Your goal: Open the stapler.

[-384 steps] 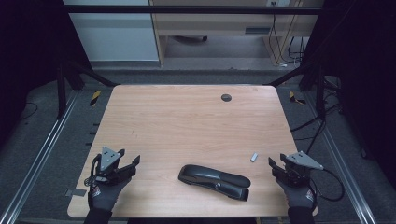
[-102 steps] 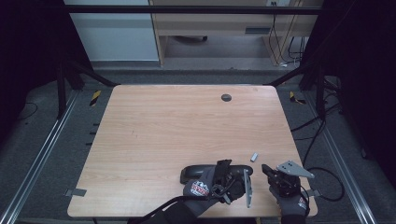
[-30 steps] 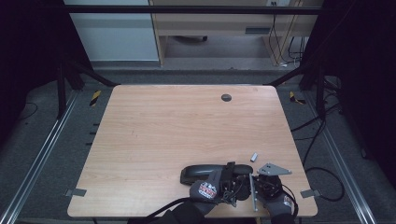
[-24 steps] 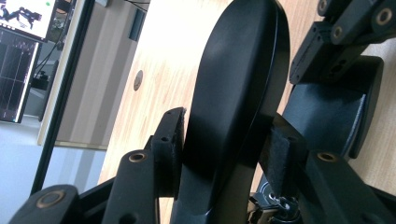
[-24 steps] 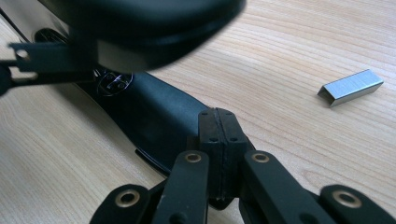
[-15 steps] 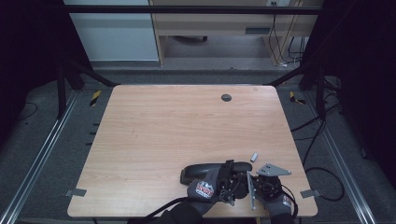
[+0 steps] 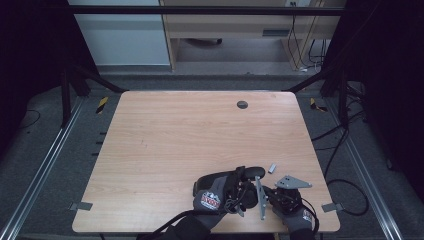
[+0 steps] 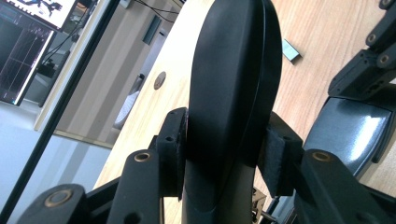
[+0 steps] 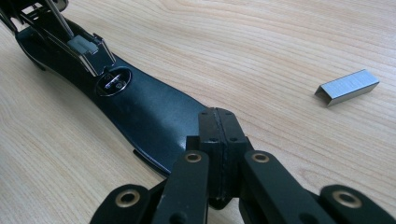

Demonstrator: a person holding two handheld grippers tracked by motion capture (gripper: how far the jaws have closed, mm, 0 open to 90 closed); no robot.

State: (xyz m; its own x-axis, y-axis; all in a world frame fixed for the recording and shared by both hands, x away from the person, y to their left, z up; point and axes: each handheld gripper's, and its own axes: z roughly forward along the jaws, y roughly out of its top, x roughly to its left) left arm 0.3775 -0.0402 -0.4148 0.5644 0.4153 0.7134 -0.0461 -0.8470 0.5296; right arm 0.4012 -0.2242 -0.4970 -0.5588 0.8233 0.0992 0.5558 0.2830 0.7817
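A: L gripper [image 8: 224, 154]?
B: Pads clamp stapler top [image 8: 233, 84], raised, long axis pointing away; jaws just closing.
A: R gripper [image 9: 218, 135]?
B: Jaws together, pressing base [image 9: 140, 112] flat at table [image 7: 175, 140] near edge.

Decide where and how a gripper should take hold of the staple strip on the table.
Probably the staple strip by its two long sides at mid-length, coming down from above: it is a narrow straight bar lying flat on the table, apart from the stapler.
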